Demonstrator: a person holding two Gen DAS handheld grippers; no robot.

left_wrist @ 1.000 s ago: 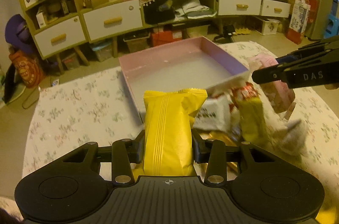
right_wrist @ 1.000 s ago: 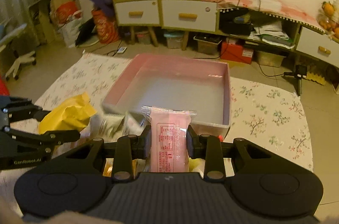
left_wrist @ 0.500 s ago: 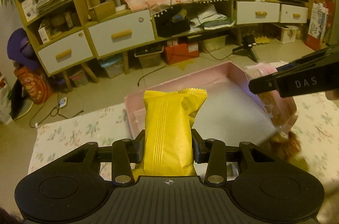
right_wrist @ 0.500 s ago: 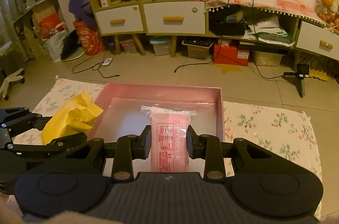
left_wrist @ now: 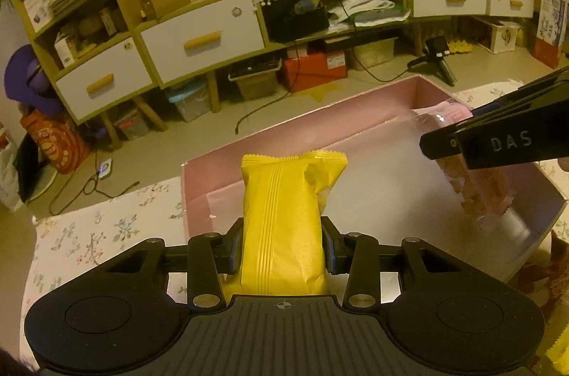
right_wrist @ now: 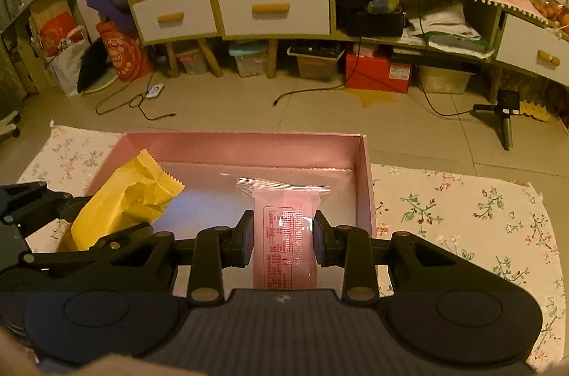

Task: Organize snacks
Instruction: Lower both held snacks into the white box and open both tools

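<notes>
My left gripper (left_wrist: 282, 246) is shut on a yellow snack packet (left_wrist: 284, 219), which stands upright between the pads over the near left part of a shallow pink box (left_wrist: 320, 116). From the right wrist view that same yellow packet (right_wrist: 124, 201) hangs over the box's left side. My right gripper (right_wrist: 283, 242) is shut on a pink clear-wrapped snack (right_wrist: 284, 233) above the pink box (right_wrist: 245, 148); this pink snack (left_wrist: 473, 187) shows at the right in the left wrist view. The box floor looks bare.
The box lies on a floral cloth (right_wrist: 462, 216) covering a low table. More snack packets (left_wrist: 547, 273) sit at the near right of the box. Beyond are the tiled floor, cables, a small tripod (right_wrist: 505, 112) and wooden drawer units (right_wrist: 270, 6).
Both grippers have travelled forward from the snack pile to above the pink box and dropped a little, each still holding its packet. The pile has slipped out of view.
</notes>
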